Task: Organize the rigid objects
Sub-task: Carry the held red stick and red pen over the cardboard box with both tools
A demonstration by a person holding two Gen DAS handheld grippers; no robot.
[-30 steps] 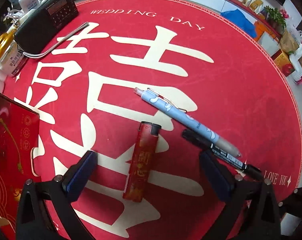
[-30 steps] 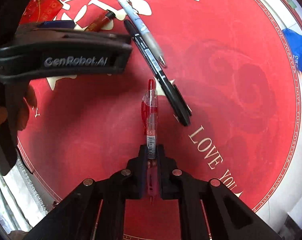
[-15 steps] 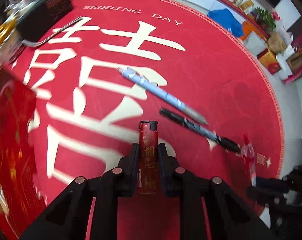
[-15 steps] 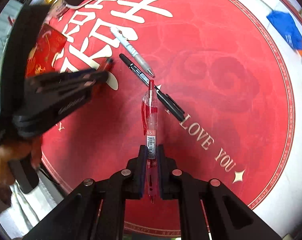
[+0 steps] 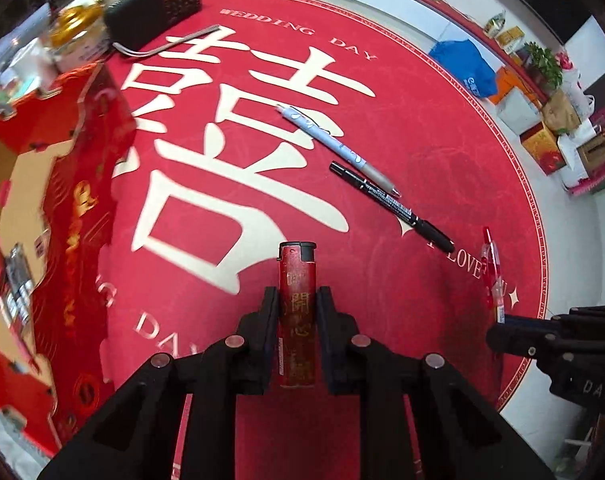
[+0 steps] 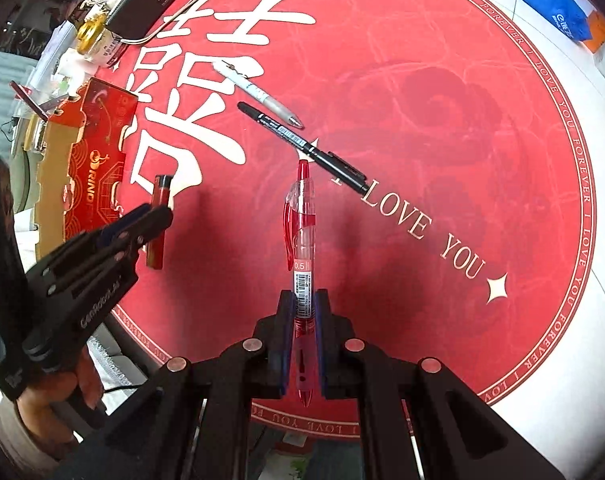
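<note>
- Between the pads of my left tool sits a red lighter, pinched on its two long sides; its long axis runs straight out along the fingers, black cap end pointing away from me, clear of the surface.
- At my right tool the pads are pressed onto a red gel pen, gripped near one end; its long axis also follows the fingers, and the red end beside the clip points away toward the black marker.
- Just left of my left tool stands an open red box with scalloped walls; something small lies inside it, too blurred to name. I judge this is where the things are meant to go.
- Out on the red round mat covering the surface, two things lie flat: a light blue pen and the black marker, side by side and roughly parallel, both slanting from upper left to lower right in the left view.
- By my reckoning the job is about midway: two items are lifted but not yet placed, and two are untouched.
</note>
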